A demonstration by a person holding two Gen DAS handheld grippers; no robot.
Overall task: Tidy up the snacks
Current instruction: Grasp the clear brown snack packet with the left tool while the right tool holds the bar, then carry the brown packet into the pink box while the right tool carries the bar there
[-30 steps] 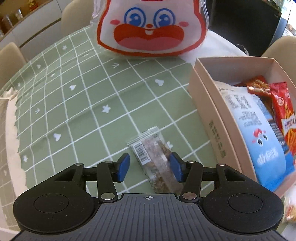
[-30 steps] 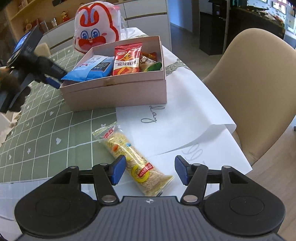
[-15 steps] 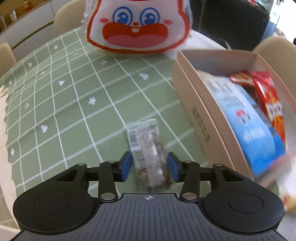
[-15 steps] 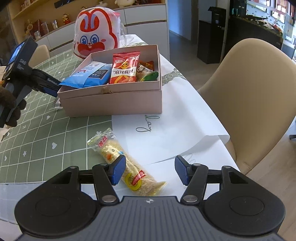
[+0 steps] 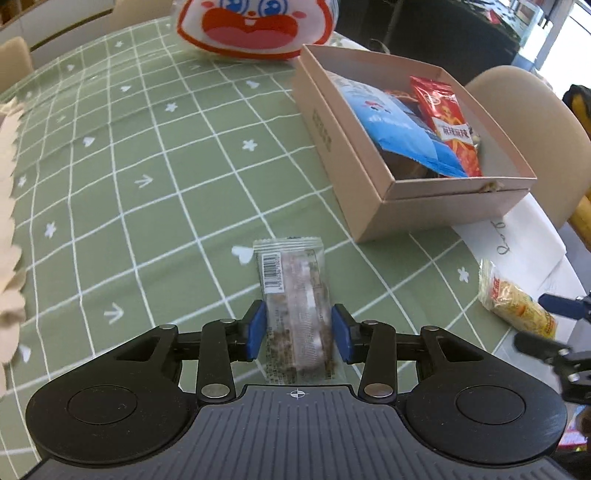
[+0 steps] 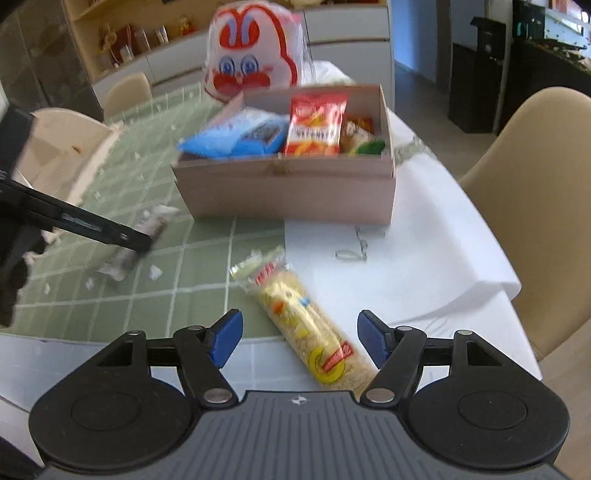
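Observation:
My left gripper is shut on a clear packet of brown snack, both blue pads pressing its sides, low over the green checked cloth near the pink box's front corner. The box holds a blue bag and a red packet. In the right wrist view the left gripper and its packet are blurred at the left. My right gripper is open, and its jaws are opening. A yellow noodle packet lies on the table between the pads, untouched.
A white and red bunny bag stands behind the box. White paper sheets cover the table's right side, with a beige chair beyond the edge. A cream scalloped-edged object sits at the left.
My left gripper closed on the clear packet and carried it along the box's side toward its front corner. My right gripper's jaws spread wider around the yellow packet.

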